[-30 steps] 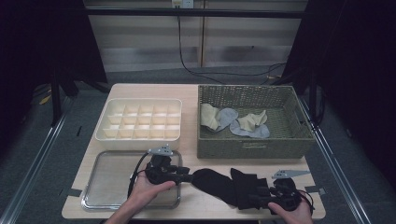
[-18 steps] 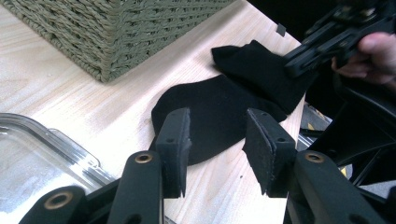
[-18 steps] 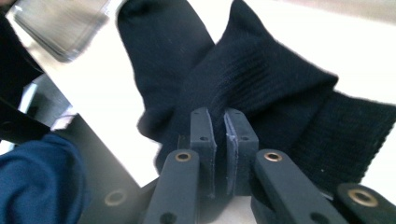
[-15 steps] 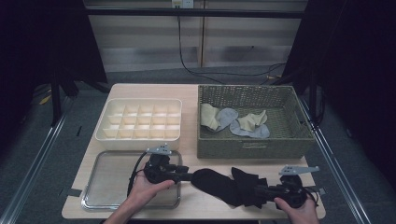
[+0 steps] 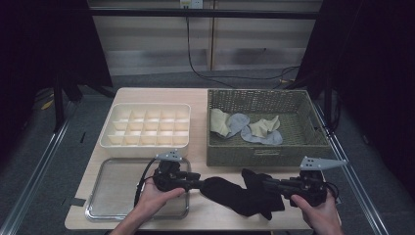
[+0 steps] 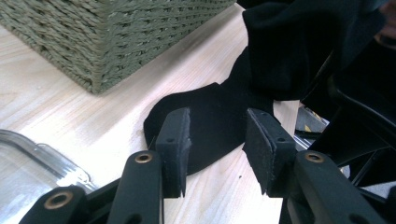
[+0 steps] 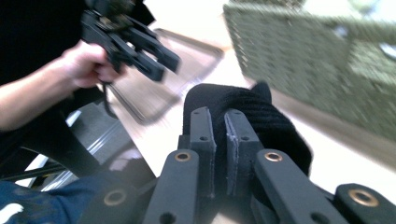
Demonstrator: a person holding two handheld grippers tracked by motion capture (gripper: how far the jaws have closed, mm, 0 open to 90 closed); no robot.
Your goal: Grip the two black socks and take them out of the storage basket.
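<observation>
1. The left hand-held gripper [image 5: 199, 184] lies low over the bench [image 5: 198, 105], its jaws standing apart. In the left gripper view, the toe end of the black sock [image 6: 219, 126] lies flat on the bench between and just beyond the two pads [image 6: 173, 142]; the pads do not press on it.
2. The right hand-held gripper [image 5: 266, 183] has just been closing its jaws. In the right gripper view they stand almost together, with a fold of the black sock pinched between them.
3. The black sock [image 5: 242, 196] spans the gap between the two hand-held grippers, and its end at the right hand-held gripper is bunched and raised off the bench.
4. A woven basket [image 5: 266, 147] stands just beyond both hand-held grippers, holding pale socks [image 5: 244, 128].
5. A clear tray [image 5: 110, 196] lies under the left hand [image 5: 156, 196]; a compartment box [image 5: 147, 128] sits beyond it.
</observation>
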